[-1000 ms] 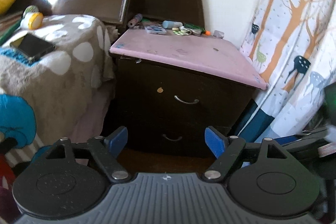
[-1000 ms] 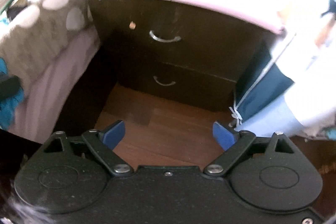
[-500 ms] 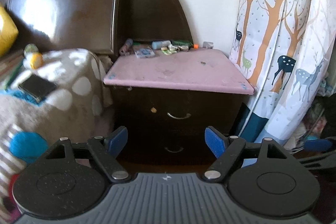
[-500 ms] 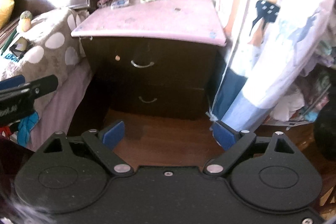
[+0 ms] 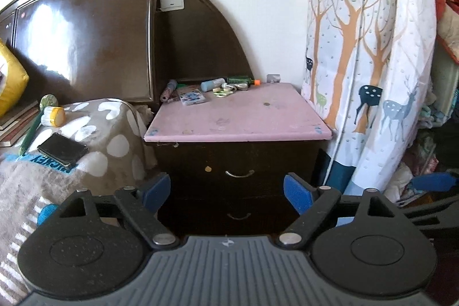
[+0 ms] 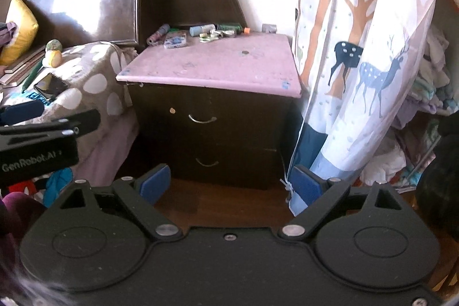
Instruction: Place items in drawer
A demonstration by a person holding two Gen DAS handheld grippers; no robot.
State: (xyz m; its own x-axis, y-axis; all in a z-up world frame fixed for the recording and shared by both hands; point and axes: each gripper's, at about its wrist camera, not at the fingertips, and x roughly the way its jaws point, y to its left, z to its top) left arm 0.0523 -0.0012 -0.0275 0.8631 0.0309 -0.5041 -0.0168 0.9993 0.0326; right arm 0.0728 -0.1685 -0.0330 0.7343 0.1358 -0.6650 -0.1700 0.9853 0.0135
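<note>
Both wrist views face the nightstand (image 5: 238, 116) from well back.

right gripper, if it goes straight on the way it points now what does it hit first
Probably the dark front of the nightstand, around its closed lower drawer. The right gripper holds nothing between its open fingers, and the way looks free until there, though depth is hard to judge.

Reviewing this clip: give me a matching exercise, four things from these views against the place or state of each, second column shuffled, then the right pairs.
Things:
1. upper drawer
2. black phone
3. blue-capped tube
4. deer-print curtain

Places or states:
A. lying on the spotted blanket
B. hanging right of the nightstand
C. shut, with a curved metal handle
D. at the back of the pink top

Pairs: 1-C, 2-A, 3-D, 4-B
</note>
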